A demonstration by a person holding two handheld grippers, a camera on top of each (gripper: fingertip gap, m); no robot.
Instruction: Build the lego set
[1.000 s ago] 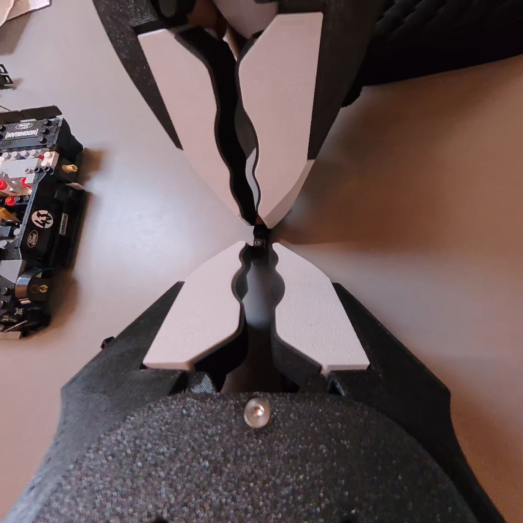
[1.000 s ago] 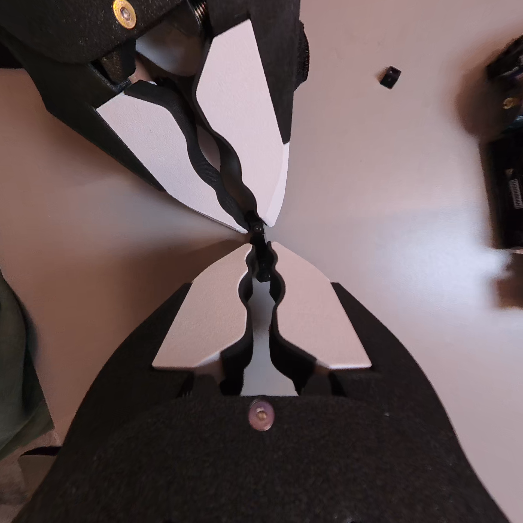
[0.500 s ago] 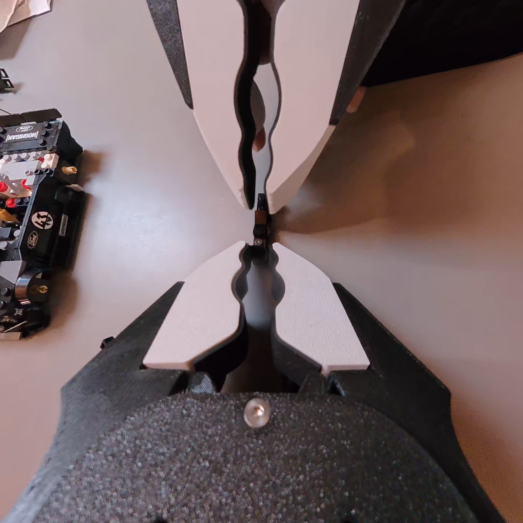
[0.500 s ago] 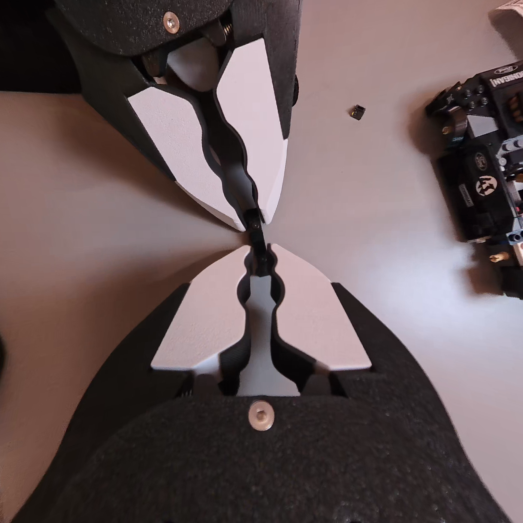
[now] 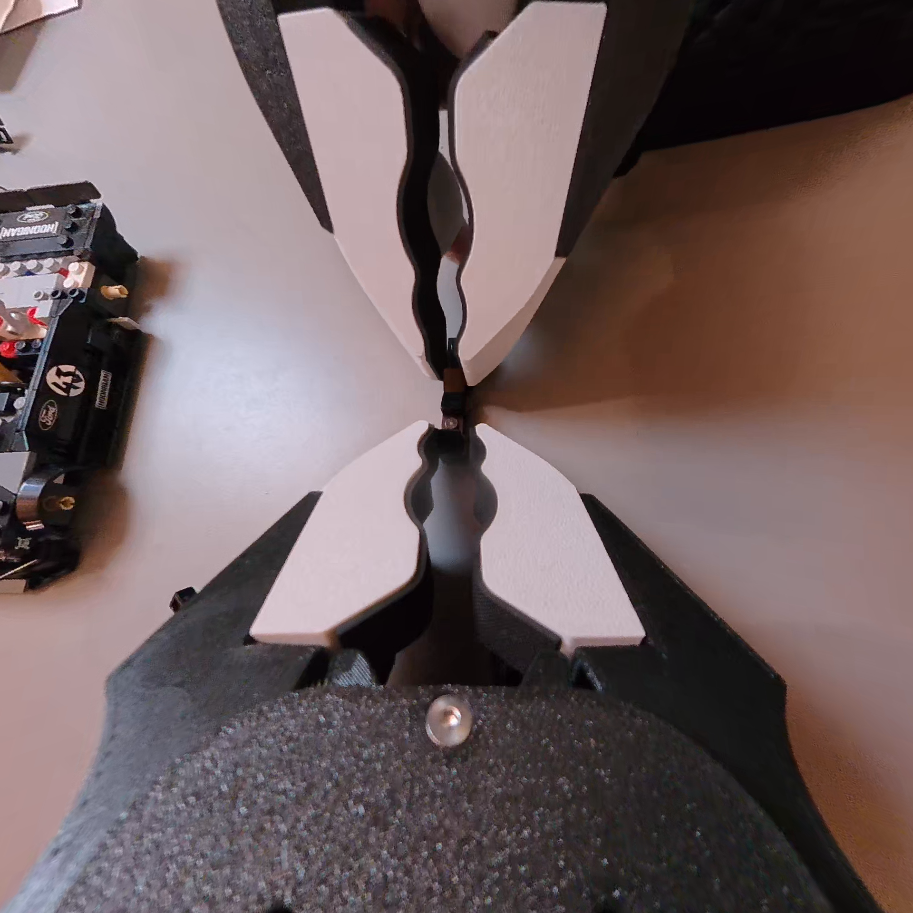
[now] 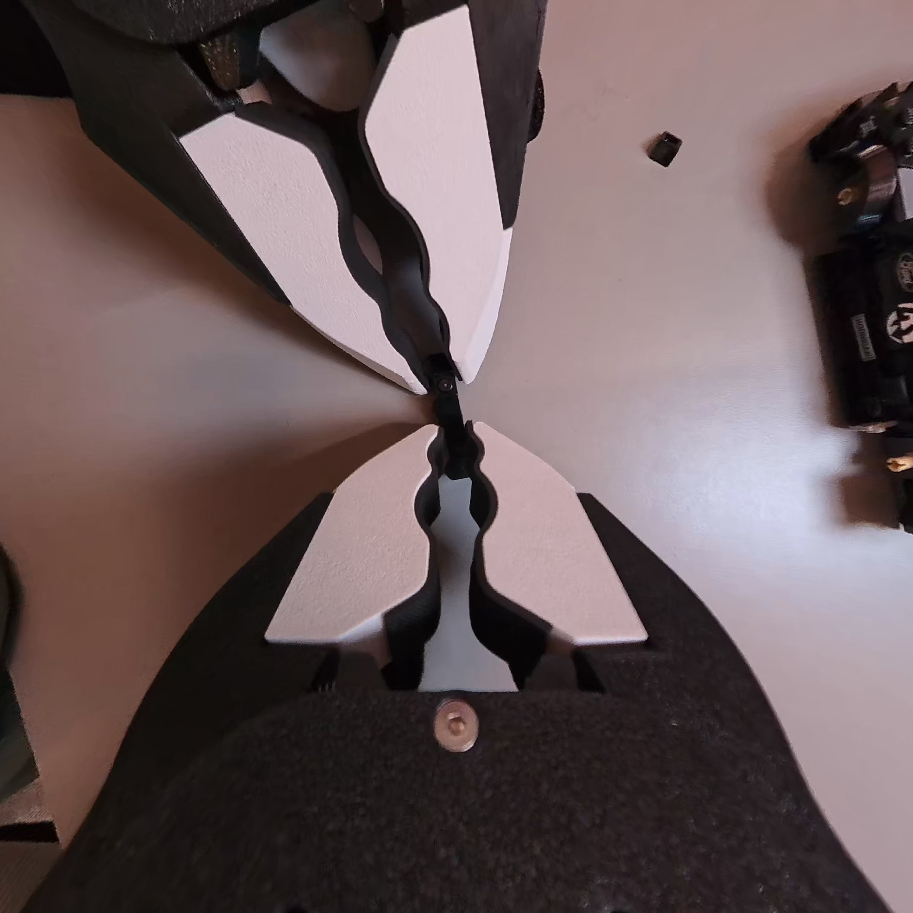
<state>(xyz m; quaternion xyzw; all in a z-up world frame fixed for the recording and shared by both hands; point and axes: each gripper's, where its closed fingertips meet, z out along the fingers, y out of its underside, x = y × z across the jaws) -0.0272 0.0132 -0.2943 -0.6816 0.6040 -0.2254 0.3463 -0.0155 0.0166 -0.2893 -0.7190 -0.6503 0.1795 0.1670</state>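
A: Left wrist view. Left gripper [image 5: 452, 427] at lower centre, fingers drawn together and clamped on a small black piece [image 5: 450, 424]. Right gripper [image 5: 452, 373] comes down from the top centre, tip to tip with it, pinching a dark piece [image 5: 453, 379].

B: Do the two pieces meet?

A: They touch end to end in the gap between the tips, above the table [image 5: 691, 444]. Whether they are seated, cannot tell.

B: Right wrist view?

A: Same meeting, mirrored. Right gripper [image 6: 453, 435] at lower centre, closed on a slim black piece [image 6: 452, 430]; left gripper [image 6: 442, 383] at upper centre, closed on its own piece [image 6: 441, 381].

B: The model?

A: Black lego car [image 5: 44, 375] lies at the left edge in the left view, right edge [image 6: 869, 306] in the right view, blurred there. One loose black brick [image 6: 665, 149] at upper right, well apart from the car.
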